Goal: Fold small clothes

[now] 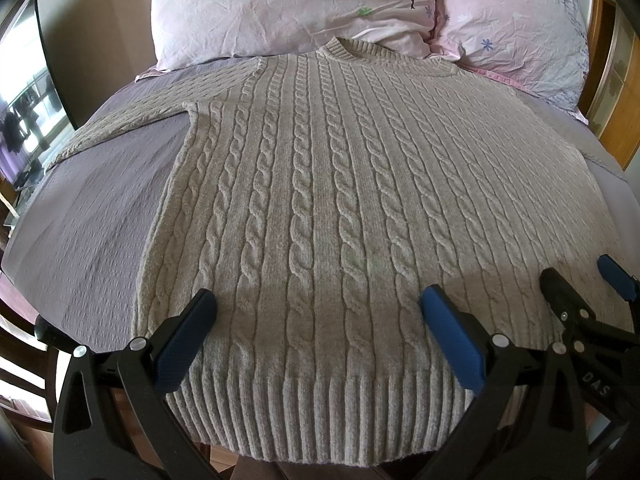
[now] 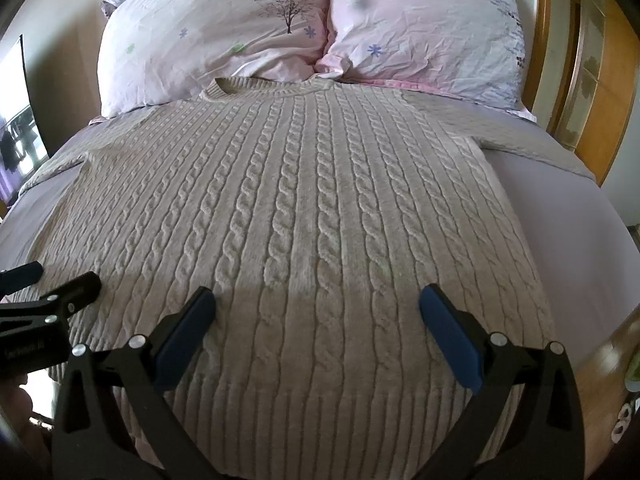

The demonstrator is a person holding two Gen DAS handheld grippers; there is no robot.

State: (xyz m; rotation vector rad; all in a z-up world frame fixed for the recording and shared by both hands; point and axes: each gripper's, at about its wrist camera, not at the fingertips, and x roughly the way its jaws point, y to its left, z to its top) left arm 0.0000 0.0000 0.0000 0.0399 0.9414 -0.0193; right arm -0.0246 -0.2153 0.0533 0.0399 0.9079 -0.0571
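A beige cable-knit sweater [image 1: 340, 168] lies flat, front up, on the lilac bed, collar toward the pillows and ribbed hem toward me. It also fills the right wrist view [image 2: 304, 208]. Its left sleeve [image 1: 132, 116] stretches out to the left; the right sleeve [image 2: 520, 136] runs right. My left gripper [image 1: 320, 304] is open and empty, hovering above the hem. My right gripper [image 2: 318, 304] is open and empty above the hem too. The right gripper shows at the left view's right edge [image 1: 580, 280], the left gripper at the right view's left edge [image 2: 52, 280].
Two pink floral pillows [image 1: 288, 4] [image 2: 424, 28] lean at the head of the bed. The lilac sheet [image 1: 92, 216] [image 2: 576, 232] is bare on both sides of the sweater. A wooden headboard frame [image 2: 592, 80] stands at the right, a screen [image 1: 28, 112] at the left.
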